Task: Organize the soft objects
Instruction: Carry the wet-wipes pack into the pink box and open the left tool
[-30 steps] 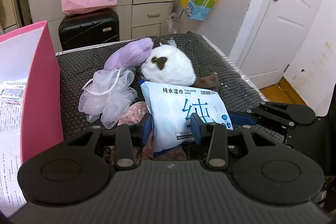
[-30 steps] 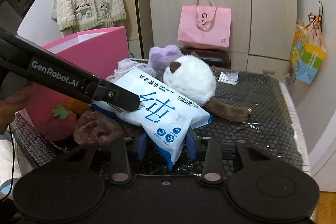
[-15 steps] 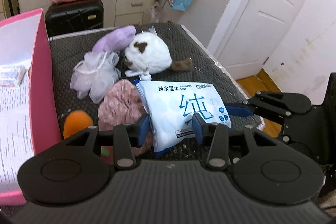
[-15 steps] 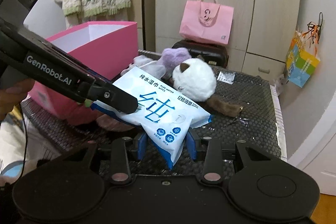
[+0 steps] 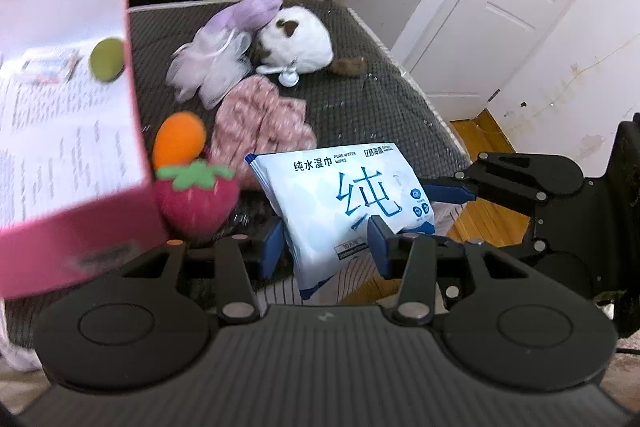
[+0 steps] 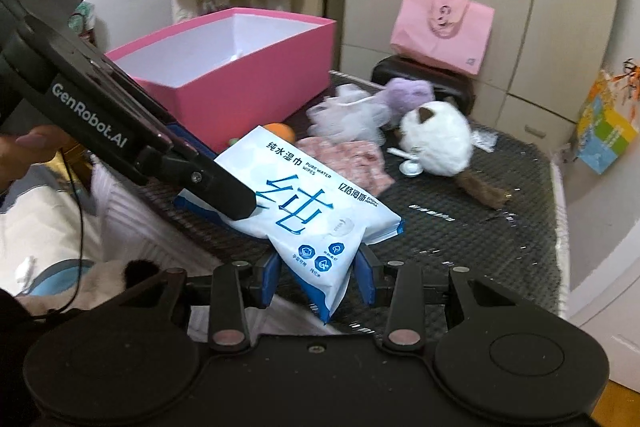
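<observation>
You've got the wipes pack pinched from two sides and lifted clear of the dark mat, hanging over its near edge. Your left gripper has its jaws partly open, closed onto the pack's lower end, blue pads pressing both sides. Your right gripper is the same: jaws partly open, clamped on the pack's opposite corner, which droops between the pads. In the right wrist view, one black finger of the left gripper lies across the pack's face. The pack is white and blue with large blue printed characters, and it sags a bit between the two grips.

Just beyond the pack in the left wrist view: strawberry plush touching the pink box, orange plush right behind it, also against the box wall. Pink floral cloth lies crumpled beside the orange plush. Farther back, white mesh bath pouf, a purple plush touching it, and a white round plush with a brown tail next to both.

The box is open, white inside, with printed paper and a green round thing in it; what the green thing is you can't tell. It's blurred in the left view.

Behind the mat: black suitcase, pink tote bag on top, wardrobe doors, white door off to the right. Your hand shows at the left edge of the right view.
</observation>
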Action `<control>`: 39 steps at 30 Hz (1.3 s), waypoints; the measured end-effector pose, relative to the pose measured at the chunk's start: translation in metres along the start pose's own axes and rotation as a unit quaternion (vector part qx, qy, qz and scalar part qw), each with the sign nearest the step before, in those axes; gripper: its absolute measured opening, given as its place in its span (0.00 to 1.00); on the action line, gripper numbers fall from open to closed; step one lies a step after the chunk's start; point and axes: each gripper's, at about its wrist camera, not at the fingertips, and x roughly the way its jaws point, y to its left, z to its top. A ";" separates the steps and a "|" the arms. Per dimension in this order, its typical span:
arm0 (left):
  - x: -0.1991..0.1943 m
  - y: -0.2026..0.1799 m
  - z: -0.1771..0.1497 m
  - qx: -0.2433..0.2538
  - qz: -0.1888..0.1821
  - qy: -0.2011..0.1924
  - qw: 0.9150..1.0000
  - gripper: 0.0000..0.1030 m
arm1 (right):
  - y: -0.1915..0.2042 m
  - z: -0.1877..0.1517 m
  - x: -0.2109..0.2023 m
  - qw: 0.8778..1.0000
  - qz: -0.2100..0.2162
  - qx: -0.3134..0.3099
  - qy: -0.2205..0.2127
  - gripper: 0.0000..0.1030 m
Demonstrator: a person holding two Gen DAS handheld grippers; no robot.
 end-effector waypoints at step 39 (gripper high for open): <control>-0.138 0.090 -0.001 -0.037 0.078 -0.110 0.990 0.47 | 0.095 0.129 0.020 0.990 0.082 -0.101 -0.045 0.44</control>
